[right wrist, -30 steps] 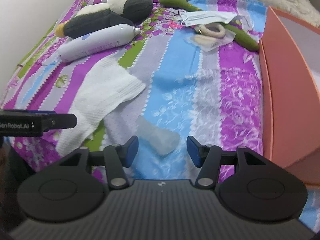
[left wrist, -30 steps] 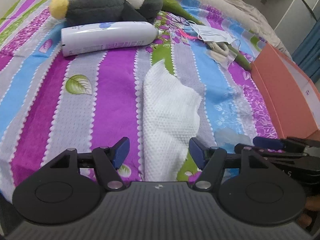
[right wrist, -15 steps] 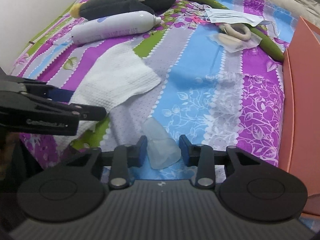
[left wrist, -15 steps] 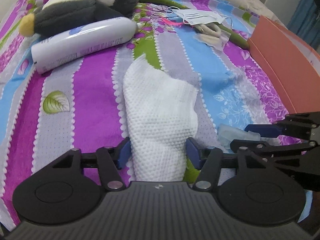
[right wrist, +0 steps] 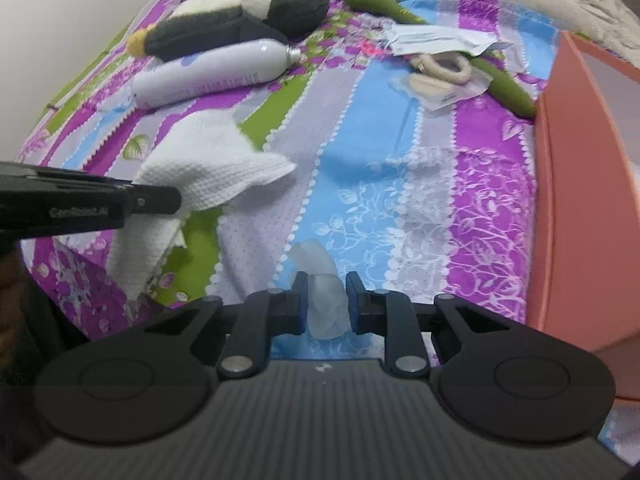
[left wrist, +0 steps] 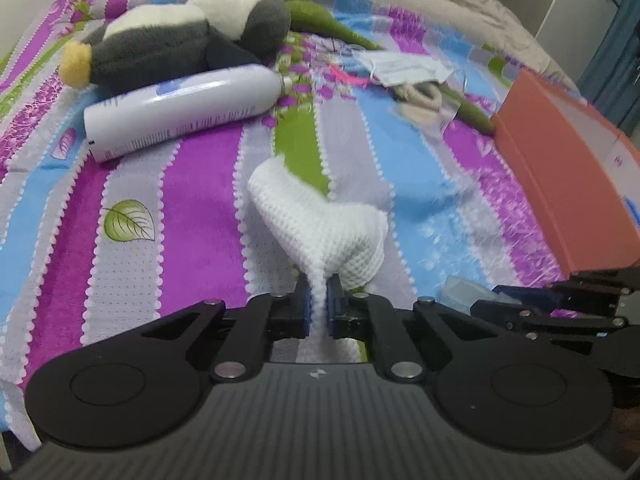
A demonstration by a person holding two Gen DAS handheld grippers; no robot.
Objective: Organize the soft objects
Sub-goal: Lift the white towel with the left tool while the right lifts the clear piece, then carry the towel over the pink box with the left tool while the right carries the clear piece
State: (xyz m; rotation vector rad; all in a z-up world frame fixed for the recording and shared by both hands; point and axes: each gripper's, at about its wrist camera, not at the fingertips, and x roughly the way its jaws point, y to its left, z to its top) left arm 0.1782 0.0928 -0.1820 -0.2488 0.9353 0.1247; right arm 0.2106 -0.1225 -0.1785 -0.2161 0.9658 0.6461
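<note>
Two soft things are in hand, and as far as these views show nothing has reached the orange box yet.

From the left wrist, the left gripper (left wrist: pixel 318 306) has just been closing and is now clamped on the near end of the white cloth (left wrist: pixel 320 224), which bunches up from the pads while its far part still lies on the striped bedspread (left wrist: pixel 192 208). At the lower right the right gripper (left wrist: pixel 516 300) sits beside a pale clear wad. Further up the bed lie a plush penguin (left wrist: pixel 176 44), a white bottle (left wrist: pixel 184 108), a face mask (left wrist: pixel 404 66) and a long green soft toy (left wrist: pixel 320 20). The orange box (left wrist: pixel 568 184) stands at the right edge of the bed; its inside is hidden from here.

From the right wrist, the right gripper (right wrist: pixel 326 304) has also been closing, and its pads press on the clear plastic wad (right wrist: pixel 322 308), which still rests on the bedspread. The left gripper (right wrist: pixel 156 200) enters from the left with the cloth (right wrist: pixel 212 172) hanging from it.

Judging by this, the task is at an early stage: both pieces are gripped but not lifted away, and the penguin, mask and green toy wait untouched.
</note>
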